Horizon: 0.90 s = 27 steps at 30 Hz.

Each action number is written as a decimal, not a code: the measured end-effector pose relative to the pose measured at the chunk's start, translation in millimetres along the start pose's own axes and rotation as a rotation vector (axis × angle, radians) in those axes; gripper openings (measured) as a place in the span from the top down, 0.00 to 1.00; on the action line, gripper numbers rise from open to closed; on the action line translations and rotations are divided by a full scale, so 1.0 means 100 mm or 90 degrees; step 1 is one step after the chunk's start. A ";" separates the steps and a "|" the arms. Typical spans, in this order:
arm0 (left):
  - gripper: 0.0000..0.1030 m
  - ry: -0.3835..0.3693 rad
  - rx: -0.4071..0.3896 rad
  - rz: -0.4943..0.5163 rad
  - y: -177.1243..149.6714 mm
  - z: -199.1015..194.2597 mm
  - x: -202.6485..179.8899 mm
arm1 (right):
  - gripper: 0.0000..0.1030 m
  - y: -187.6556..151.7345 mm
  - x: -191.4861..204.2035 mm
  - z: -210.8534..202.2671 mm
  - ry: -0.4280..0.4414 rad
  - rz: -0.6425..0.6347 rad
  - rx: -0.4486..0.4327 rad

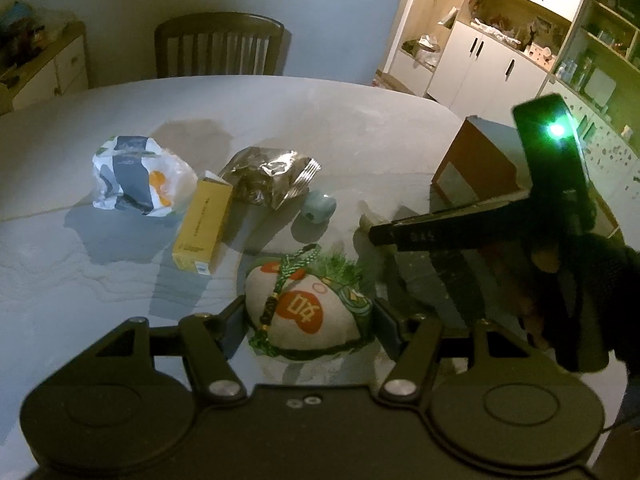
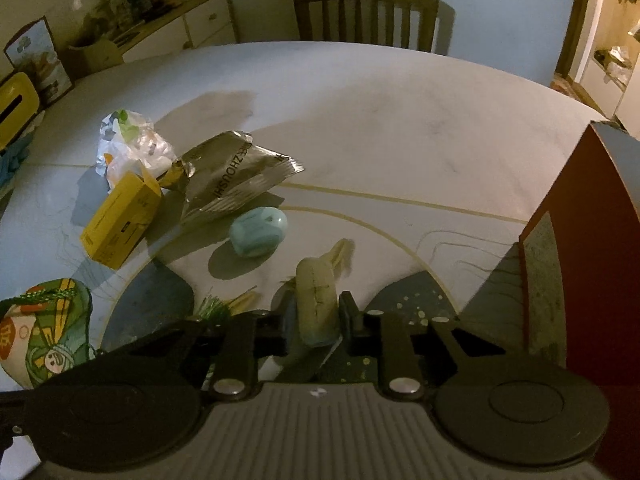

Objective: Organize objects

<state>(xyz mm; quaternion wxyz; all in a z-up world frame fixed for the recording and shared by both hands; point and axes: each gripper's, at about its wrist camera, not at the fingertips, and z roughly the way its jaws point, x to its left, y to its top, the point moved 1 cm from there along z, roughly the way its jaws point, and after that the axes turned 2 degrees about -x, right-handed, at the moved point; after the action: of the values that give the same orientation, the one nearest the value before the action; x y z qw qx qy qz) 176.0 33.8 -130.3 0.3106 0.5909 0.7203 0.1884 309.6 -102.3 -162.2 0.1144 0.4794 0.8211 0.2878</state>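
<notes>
The left gripper (image 1: pixel 308 320) clasped the embroidered sachet (image 1: pixel 306 314) by its flanks, while the right gripper (image 2: pixel 316 320) pinched a pale translucent tube (image 2: pixel 316 300), both apparently bound for the red-brown box (image 2: pixel 576 240) standing just right of the tube.
</notes>
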 end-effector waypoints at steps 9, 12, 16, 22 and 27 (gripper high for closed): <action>0.38 -0.034 -0.021 -0.010 0.16 -0.17 -0.18 | 0.80 -0.08 -0.11 -0.45 0.026 0.080 -0.009; 0.38 -0.047 -0.034 -0.001 0.24 -0.26 -0.29 | 0.80 -0.13 -0.15 -0.66 0.034 0.097 -0.018; 0.38 -0.073 -0.046 0.005 0.38 -0.36 -0.45 | 0.80 -0.18 -0.21 -1.03 0.039 0.107 -0.040; 0.38 -0.113 -0.064 0.027 0.61 -0.50 -0.78 | 0.80 -0.22 -0.36 -1.55 0.040 0.121 -0.081; 0.38 -0.134 -0.077 0.066 0.79 -0.54 -1.10 | 0.80 -0.25 -0.54 -1.87 0.030 0.134 -0.105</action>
<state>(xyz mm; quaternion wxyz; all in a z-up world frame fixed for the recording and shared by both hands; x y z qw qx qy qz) 209.7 -49.5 -15.6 0.4097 0.6242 0.6392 0.1843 232.9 -225.5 -30.5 0.1035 0.5448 0.7426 0.3755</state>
